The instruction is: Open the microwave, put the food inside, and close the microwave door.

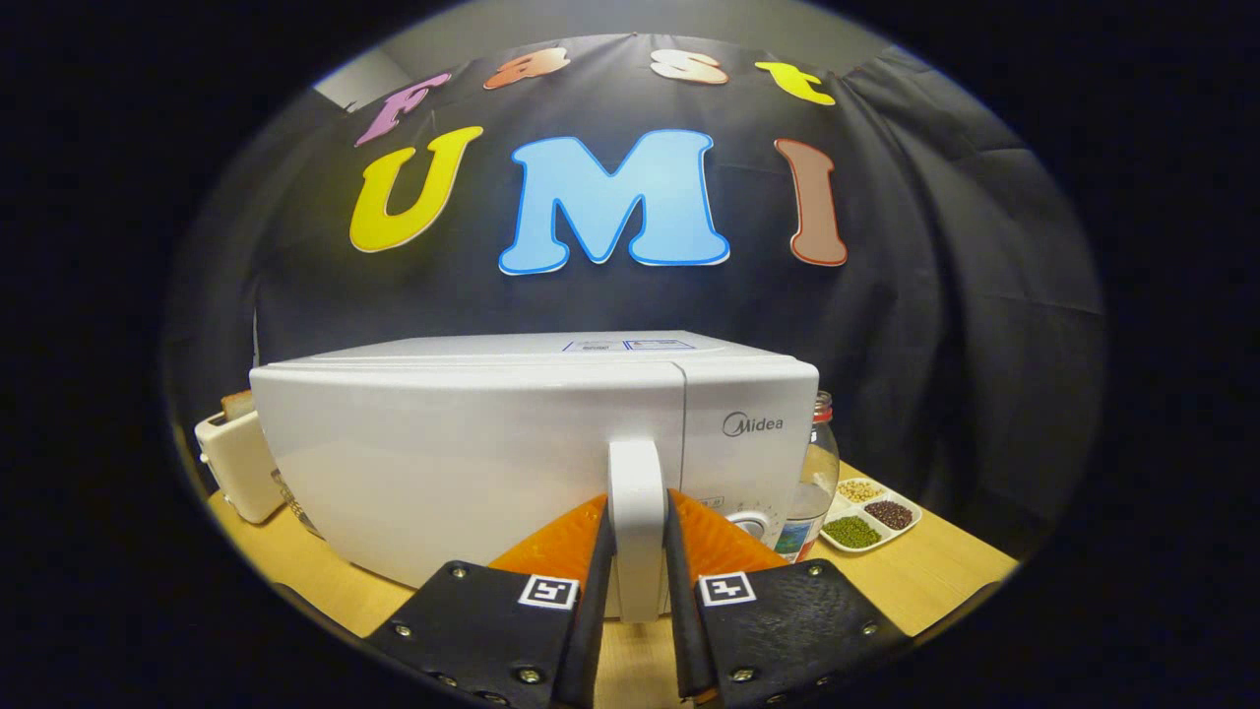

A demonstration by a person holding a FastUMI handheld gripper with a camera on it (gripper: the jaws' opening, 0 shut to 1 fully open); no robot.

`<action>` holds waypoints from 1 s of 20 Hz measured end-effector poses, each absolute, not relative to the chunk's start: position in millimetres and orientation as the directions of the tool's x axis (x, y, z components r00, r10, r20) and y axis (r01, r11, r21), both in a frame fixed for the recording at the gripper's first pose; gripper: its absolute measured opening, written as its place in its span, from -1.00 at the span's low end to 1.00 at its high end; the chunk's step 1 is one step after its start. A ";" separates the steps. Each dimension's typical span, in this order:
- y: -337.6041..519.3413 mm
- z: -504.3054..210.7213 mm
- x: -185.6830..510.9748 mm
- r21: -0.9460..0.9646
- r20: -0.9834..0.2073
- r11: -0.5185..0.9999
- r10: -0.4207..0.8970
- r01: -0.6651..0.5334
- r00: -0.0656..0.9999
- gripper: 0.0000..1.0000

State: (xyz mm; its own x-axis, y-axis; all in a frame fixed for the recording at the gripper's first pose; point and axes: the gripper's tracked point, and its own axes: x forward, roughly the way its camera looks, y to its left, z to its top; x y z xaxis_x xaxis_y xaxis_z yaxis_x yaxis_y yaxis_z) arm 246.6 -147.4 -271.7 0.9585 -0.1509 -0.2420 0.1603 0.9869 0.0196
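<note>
A white microwave (472,443) stands on the wooden table, its door closed flush against the body. A white vertical handle (636,492) sits at the door's right edge, beside the control panel with a round dial (754,524). My gripper (638,527) is at that handle, with one finger pressing on each side of it. The handle's lower part runs down between the fingers. No food item is visible that I can name for certain.
A cream toaster (234,463) with bread in it stands left of the microwave. To the right are a glass jar with a red lid (819,463) and a white divided dish of beans and grains (871,514). The table (945,576) ends near the right.
</note>
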 end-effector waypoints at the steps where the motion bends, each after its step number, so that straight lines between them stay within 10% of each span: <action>1: -146.4 -274.2 246.4 0.041 -0.258 0.987 -0.138 0.153 0.956 -0.51; 20: -88.2 -261.8 117.4 -0.001 -0.255 0.992 -0.120 0.124 0.959 -0.72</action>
State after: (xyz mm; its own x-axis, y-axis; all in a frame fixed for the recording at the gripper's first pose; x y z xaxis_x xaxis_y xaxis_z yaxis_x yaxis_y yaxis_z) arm 117.4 -88.2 -261.8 0.9595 -0.1201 -0.2550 0.1240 0.9923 -0.0007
